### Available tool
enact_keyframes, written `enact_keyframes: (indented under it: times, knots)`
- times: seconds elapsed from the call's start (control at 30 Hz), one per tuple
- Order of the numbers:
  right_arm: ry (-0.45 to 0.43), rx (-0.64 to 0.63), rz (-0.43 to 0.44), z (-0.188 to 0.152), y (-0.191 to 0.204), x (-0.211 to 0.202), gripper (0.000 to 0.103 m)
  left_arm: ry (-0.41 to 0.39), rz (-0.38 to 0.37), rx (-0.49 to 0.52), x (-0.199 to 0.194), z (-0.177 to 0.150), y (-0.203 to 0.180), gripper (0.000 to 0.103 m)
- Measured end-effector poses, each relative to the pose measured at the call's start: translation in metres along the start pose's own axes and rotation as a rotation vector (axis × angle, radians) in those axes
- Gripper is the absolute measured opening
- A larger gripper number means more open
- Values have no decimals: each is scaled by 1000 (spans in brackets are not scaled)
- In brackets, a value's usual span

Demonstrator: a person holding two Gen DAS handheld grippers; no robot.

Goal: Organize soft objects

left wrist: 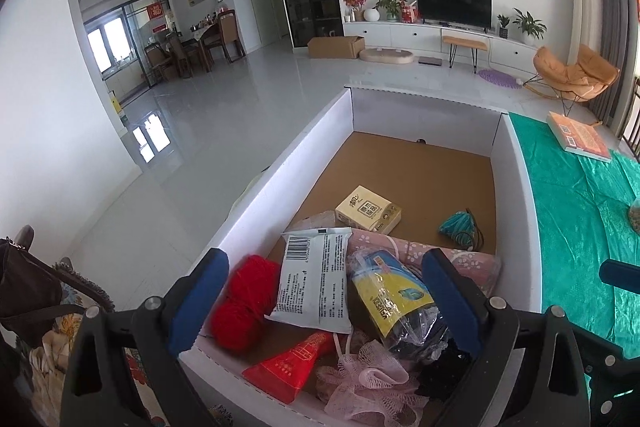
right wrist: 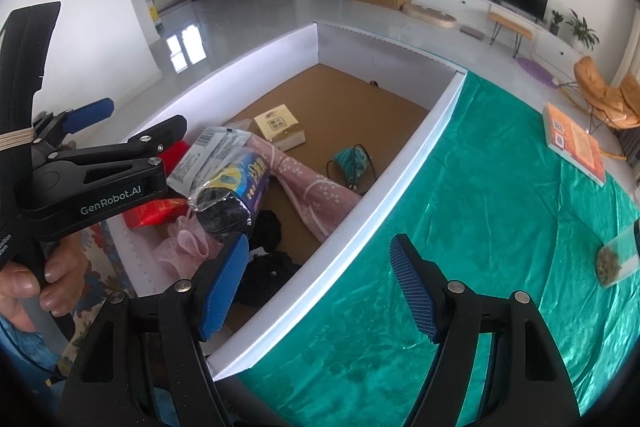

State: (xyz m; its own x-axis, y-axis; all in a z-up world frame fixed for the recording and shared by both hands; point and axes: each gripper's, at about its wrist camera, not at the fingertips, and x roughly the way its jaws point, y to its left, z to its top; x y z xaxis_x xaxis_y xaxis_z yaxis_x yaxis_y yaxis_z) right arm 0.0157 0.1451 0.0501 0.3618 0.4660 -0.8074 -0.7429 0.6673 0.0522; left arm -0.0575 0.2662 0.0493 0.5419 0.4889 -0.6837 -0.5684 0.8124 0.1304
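A white box with a brown floor holds the soft things. At its near end lie red yarn, a white wipes pack, a blue and yellow bag of black items, a red pack, a pink mesh puff and a pink cloth roll. Farther in sit a tissue pack and a teal pouch. My left gripper hangs open over this pile, its pads wide on either side. My right gripper stands open over the box's right wall, nothing between its fingers.
A green cloth covers the table right of the box, with an orange book and a clear bag of dried bits on it. A brown bag hangs left of the box. A hand holds the left gripper.
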Motion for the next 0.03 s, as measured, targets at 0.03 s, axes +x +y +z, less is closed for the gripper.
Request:
enact_keyframes:
  times: [0.03]
  knots:
    - [-1,2,2,0,0,0,76,-4,0,-1,-1,-1,0,102]
